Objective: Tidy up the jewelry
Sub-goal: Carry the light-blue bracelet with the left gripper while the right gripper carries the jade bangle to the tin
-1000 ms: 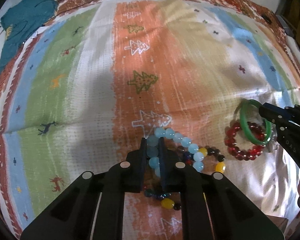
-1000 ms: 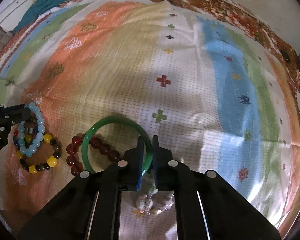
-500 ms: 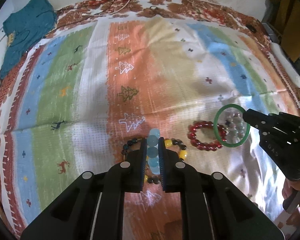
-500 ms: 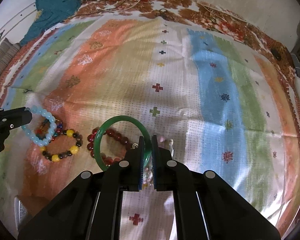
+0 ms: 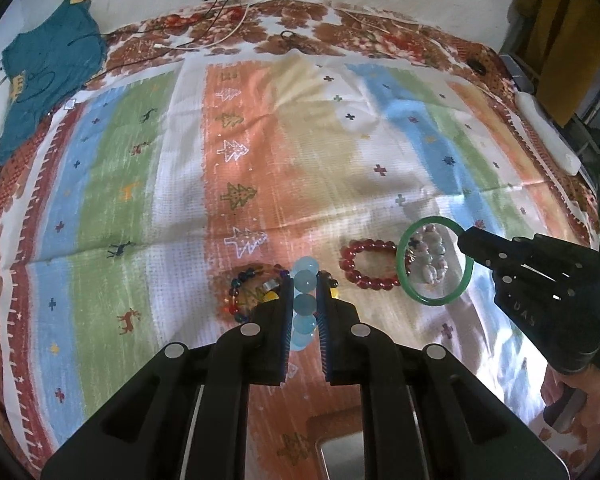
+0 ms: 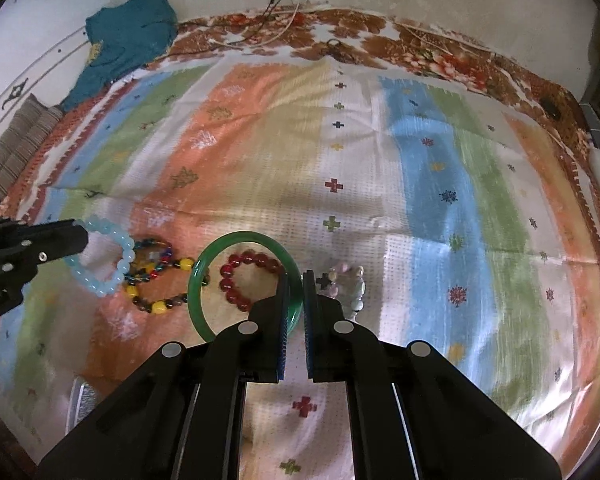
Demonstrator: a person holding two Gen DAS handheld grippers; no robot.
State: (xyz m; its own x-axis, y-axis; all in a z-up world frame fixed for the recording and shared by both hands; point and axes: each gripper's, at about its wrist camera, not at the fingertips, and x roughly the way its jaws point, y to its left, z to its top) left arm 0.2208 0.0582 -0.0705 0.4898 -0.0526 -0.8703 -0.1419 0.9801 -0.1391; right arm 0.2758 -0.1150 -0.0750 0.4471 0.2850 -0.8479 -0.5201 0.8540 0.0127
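Note:
My left gripper (image 5: 303, 280) is shut on a light blue bead bracelet (image 5: 303, 304), held above the striped cloth; in the right wrist view that bracelet (image 6: 116, 276) hangs from the left gripper (image 6: 78, 236). My right gripper (image 6: 296, 280) is shut on a green bangle (image 6: 204, 264), which is lifted off the cloth; the left wrist view shows the bangle (image 5: 412, 292) at the right gripper (image 5: 466, 240). On the cloth below lie a red bead bracelet (image 6: 236, 280), a multicoloured bead bracelet (image 6: 156, 304) and a pale pink-and-white bead bracelet (image 6: 350, 280).
The striped cloth (image 5: 260, 160) covers a wide flat surface. A teal garment (image 5: 48, 68) lies at its far left corner, with cables (image 5: 220, 36) along the far edge. A metal tray edge (image 5: 340, 456) shows near the front. A hand (image 5: 572, 392) holds the right gripper.
Both grippers have risen and pulled back with their bracelets. The blue bracelet and the green bangle have left the cloth; the other bracelets stay where they lay.

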